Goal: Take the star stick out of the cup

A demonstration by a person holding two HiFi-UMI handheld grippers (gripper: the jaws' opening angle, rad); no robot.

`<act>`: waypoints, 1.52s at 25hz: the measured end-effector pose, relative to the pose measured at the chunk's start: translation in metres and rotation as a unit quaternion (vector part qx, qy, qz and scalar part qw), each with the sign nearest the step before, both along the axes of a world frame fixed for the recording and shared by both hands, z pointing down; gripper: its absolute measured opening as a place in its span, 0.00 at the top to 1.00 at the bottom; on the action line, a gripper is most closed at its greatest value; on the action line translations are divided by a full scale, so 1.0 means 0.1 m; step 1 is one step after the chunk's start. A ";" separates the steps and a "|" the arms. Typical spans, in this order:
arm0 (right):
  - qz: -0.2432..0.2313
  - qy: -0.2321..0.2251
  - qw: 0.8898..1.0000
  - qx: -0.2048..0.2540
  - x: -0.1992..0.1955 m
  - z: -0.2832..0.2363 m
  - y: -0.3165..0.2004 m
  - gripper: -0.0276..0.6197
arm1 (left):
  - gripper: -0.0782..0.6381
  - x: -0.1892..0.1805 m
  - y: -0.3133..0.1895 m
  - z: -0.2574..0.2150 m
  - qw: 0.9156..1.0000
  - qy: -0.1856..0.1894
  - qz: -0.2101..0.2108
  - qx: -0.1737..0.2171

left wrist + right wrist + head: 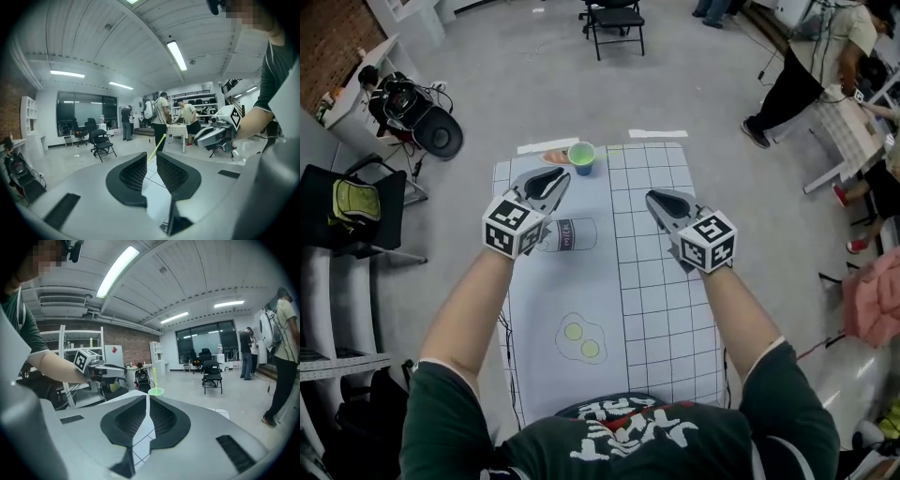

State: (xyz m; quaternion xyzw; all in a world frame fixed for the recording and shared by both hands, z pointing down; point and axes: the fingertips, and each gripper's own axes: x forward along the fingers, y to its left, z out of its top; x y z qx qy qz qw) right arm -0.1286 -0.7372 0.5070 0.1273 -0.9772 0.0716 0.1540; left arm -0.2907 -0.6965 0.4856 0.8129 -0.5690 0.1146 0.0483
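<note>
At the far end of the table (656,281), the star stick (155,378) stands in the cup (581,155). The left gripper (555,176) is slightly parted and the right gripper (656,198) closed, both empty. A hasty grab risks tipping the cup.

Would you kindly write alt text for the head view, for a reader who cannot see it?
Seen from above, a person's arms hold the left gripper and right gripper above a white, partly gridded table, both short of a green cup near its far edge. Around it, chairs and other people stand on the grey floor.
</note>
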 end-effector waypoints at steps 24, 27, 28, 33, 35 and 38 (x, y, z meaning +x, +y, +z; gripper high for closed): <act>-0.034 0.000 0.998 -0.045 -0.48 1.04 -0.20 0.90 | 0.73 0.25 -1.18 1.13 0.980 -0.190 0.056 -0.014; -0.034 0.003 0.998 -0.047 -0.46 1.09 -0.19 0.90 | 0.74 0.25 -1.19 1.13 0.979 -0.196 0.054 -0.007; -0.035 0.004 0.998 -0.048 -0.46 1.10 -0.18 0.90 | 0.77 0.25 -1.20 1.12 0.979 -0.197 0.052 -0.002; -0.035 0.004 0.998 -0.048 -0.46 1.10 -0.17 0.90 | 0.88 0.24 -1.21 0.98 0.983 -0.178 0.047 0.024; -0.035 0.004 0.998 -0.046 -0.46 1.09 -0.16 0.90 | 0.88 0.24 -1.21 0.95 0.983 -0.175 0.047 0.027; -0.035 0.003 0.998 -0.044 -0.46 1.06 -0.15 0.90 | 0.88 0.22 -1.20 0.90 0.984 -0.168 0.044 0.032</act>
